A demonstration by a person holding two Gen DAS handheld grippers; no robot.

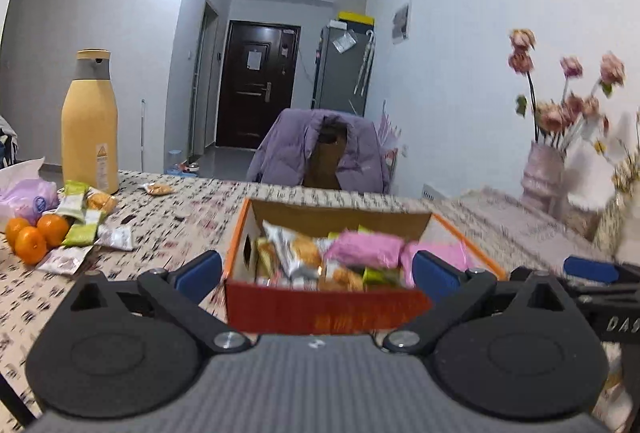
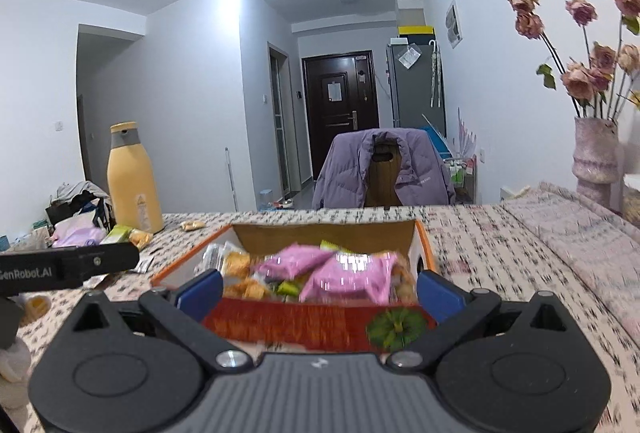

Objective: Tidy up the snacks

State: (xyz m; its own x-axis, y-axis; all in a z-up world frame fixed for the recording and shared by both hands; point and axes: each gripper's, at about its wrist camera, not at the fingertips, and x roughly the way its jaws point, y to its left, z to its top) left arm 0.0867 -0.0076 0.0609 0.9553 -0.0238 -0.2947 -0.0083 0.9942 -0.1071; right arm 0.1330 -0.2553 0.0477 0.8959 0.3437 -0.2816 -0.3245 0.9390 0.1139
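Tablecloth (image 2: pixel 500 245) with a small dark print covers the table, and beyond it a chair draped with a purple jacket (image 2: pixel 384 169) faces a hallway ending at a dark door (image 2: pixel 340 109) beside a grey fridge (image 2: pixel 416 89). Dried pink roses stand in a vase (image 2: pixel 594 157) at the right. An open cardboard box (image 1: pixel 324 309), filled with pink and mixed snack packets (image 1: pixel 362 247), sits just ahead of both grippers. More loose packets (image 1: pixel 86 229) lie by three oranges (image 1: pixel 34 235) and a yellow bottle (image 1: pixel 90 125). The left gripper (image 1: pixel 318 271) and right gripper (image 2: pixel 318 289) are both spread wide, holding nothing. "GenRobot.AI" shows on the left gripper's arm.
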